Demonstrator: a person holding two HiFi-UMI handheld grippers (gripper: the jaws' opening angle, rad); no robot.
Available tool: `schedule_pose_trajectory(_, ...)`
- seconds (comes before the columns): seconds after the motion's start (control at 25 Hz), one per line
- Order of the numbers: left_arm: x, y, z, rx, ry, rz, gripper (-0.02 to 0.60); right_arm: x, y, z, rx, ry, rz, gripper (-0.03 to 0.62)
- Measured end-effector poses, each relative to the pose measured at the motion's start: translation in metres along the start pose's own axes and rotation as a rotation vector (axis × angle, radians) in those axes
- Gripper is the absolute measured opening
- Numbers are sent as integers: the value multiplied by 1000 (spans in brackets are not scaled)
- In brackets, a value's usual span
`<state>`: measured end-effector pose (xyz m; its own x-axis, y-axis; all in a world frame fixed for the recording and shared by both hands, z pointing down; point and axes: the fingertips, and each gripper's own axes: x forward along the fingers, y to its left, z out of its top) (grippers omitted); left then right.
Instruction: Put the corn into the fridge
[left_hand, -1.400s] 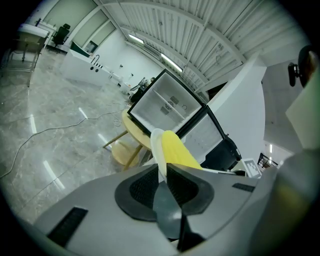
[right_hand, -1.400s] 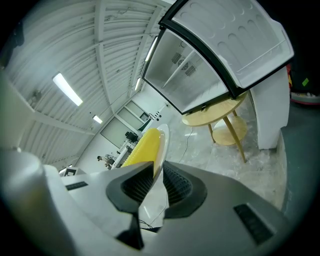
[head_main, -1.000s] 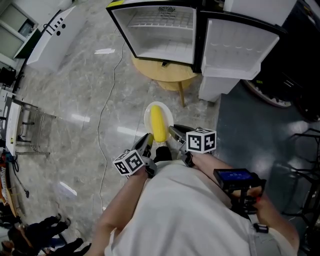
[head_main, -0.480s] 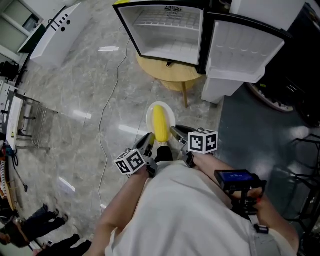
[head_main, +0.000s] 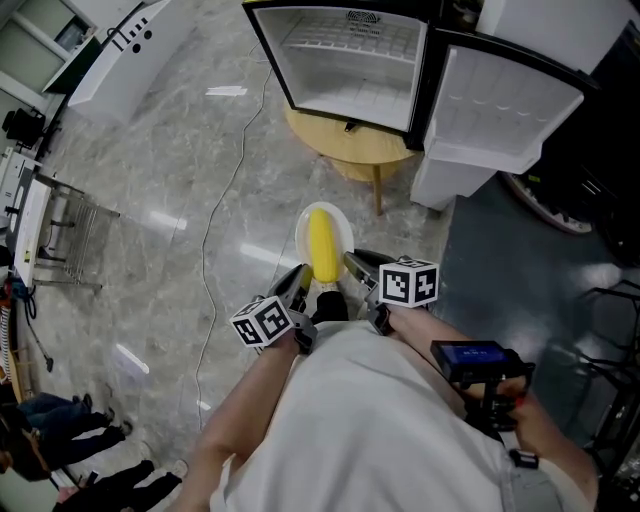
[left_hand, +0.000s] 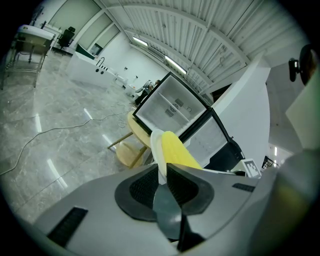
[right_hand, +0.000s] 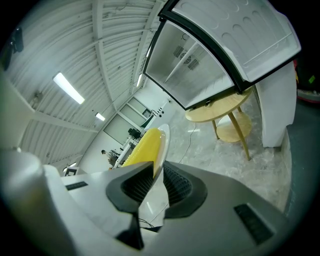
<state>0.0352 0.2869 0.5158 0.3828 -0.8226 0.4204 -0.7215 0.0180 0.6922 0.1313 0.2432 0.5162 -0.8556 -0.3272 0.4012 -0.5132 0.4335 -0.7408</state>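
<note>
As we stand over the grey marbled floor (head_main: 170, 190), we hold a white plate (head_main: 300, 232) out in front of us with both tools, and the yellow corn (head_main: 321, 247) lies lengthwise on it. Our left gripper (head_main: 298, 282) grips the plate's near-left rim. In the left gripper view its fingers (left_hand: 142, 187) are pressed onto the thin white edge, and the corn lies just beyond them and to their right, apart from the pads. Our right gripper (head_main: 353, 265) takes the near-right rim the same way, its fingers (right_hand: 177, 187) pinching the edge with the corn just past them on their left. The cob lies between the two grips, ahead of both sets of fingertips. Well ahead of the plate, the fridge (head_main: 350, 60) stands on a round wooden surface (head_main: 340, 155) with its door (head_main: 505, 100) swung open to the right. The corn is outside it.
</note>
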Motion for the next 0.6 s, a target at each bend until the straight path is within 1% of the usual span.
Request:
schedule_pose_trajectory(0.4, 0, 9, 7, -17, 11, 5, 57, 11, 1, 2, 13, 13, -10, 63)
schedule_pose_trajectory(0.6, 6, 24, 29, -7, -1, 13, 57, 37, 2, 14, 4, 19, 3, 63)
